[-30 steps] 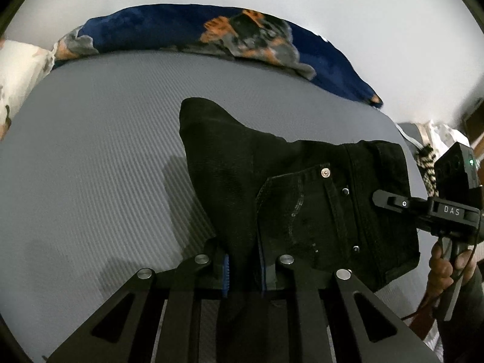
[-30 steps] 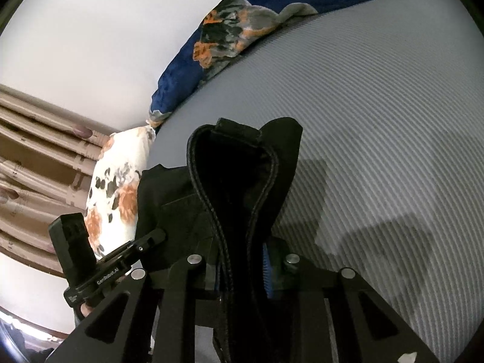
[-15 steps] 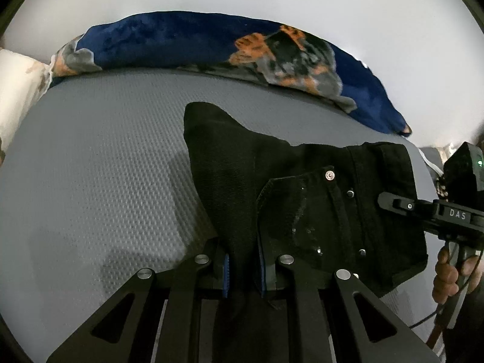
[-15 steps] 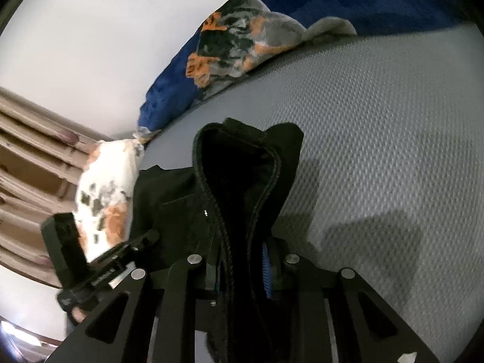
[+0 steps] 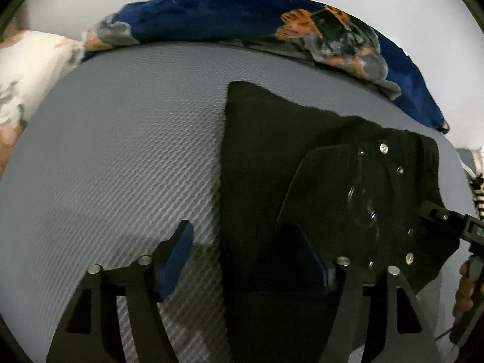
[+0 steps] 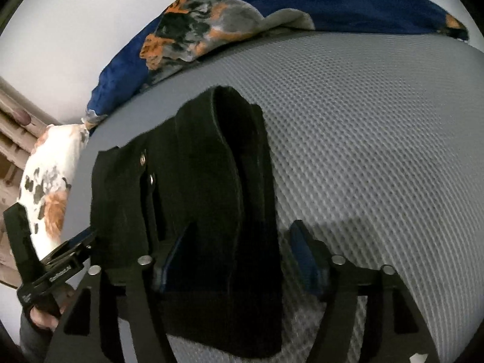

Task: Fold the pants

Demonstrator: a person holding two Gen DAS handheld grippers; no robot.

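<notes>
- Since a second ago both tools have let go: the blue pads that pinched the black pants now stand apart and are opening, and the cloth has dropped onto the bed.
- The pants lie folded on the grey bed, rivets and pocket facing up.
- The left tool has its pads wide, with cloth between them but not pressed.
- The right tool is likewise spread, a fold of the pants loose between its pads.
- A blue patterned blanket lies along the bed's far edge, a white flowered pillow beside it.
</notes>
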